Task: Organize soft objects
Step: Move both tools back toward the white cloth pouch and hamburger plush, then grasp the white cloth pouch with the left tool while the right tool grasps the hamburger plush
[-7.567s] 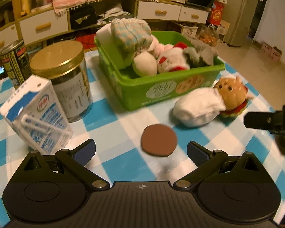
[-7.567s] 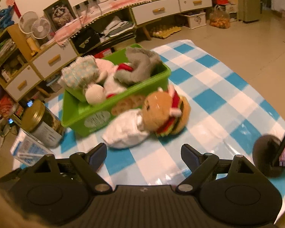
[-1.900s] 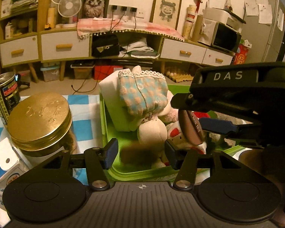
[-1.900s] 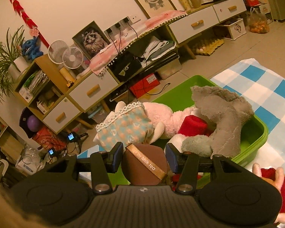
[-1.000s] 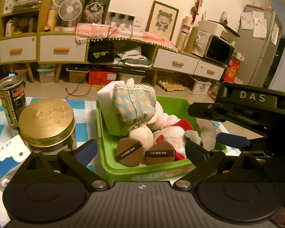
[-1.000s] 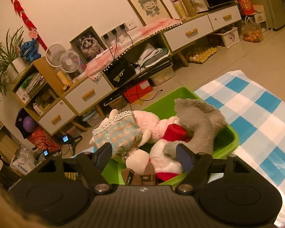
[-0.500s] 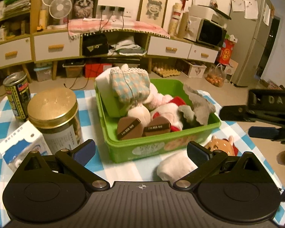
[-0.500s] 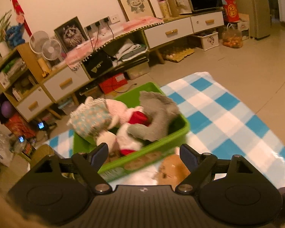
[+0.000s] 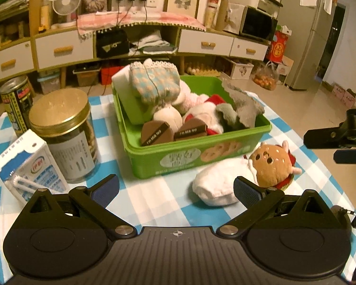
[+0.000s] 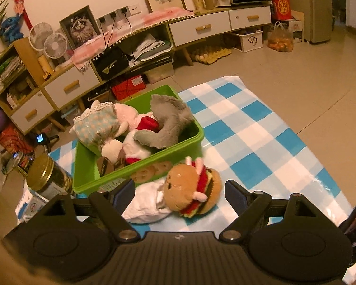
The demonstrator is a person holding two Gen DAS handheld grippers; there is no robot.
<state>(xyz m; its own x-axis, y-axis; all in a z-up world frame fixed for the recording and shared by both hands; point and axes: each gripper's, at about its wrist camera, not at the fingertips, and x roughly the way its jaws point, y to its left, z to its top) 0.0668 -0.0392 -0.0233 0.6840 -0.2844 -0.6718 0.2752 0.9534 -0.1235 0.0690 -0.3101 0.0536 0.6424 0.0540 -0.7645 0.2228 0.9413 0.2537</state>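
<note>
My left claw (image 9: 175, 187) hangs wide open over the checked tablecloth (image 9: 154, 197) with nothing between its blue pads. My right claw (image 10: 180, 194) is spread just as wide and grips nothing. Nearest to it, between and a little beyond its fingers, lies the burger plush (image 10: 192, 190), resting on the cloth and leaning against a white soft bundle (image 10: 144, 207) that sits by my right claw's left finger. From my left claw the same pair lies ahead and to the right: the white soft bundle (image 9: 216, 185) close to the right pad, the burger plush (image 9: 271, 163) just past it. To my left stand a milk carton (image 9: 29, 168), a gold-lidded jar (image 9: 64, 133) and, behind them, a can (image 9: 16, 102). Farther ahead sits the green bin (image 9: 194, 156), holding two brown puffs (image 9: 156, 133) at its near wall, with a checked plush (image 9: 154, 83), a red-and-white plush (image 9: 206, 116) and a grey plush (image 9: 242, 106) piled behind.
</note>
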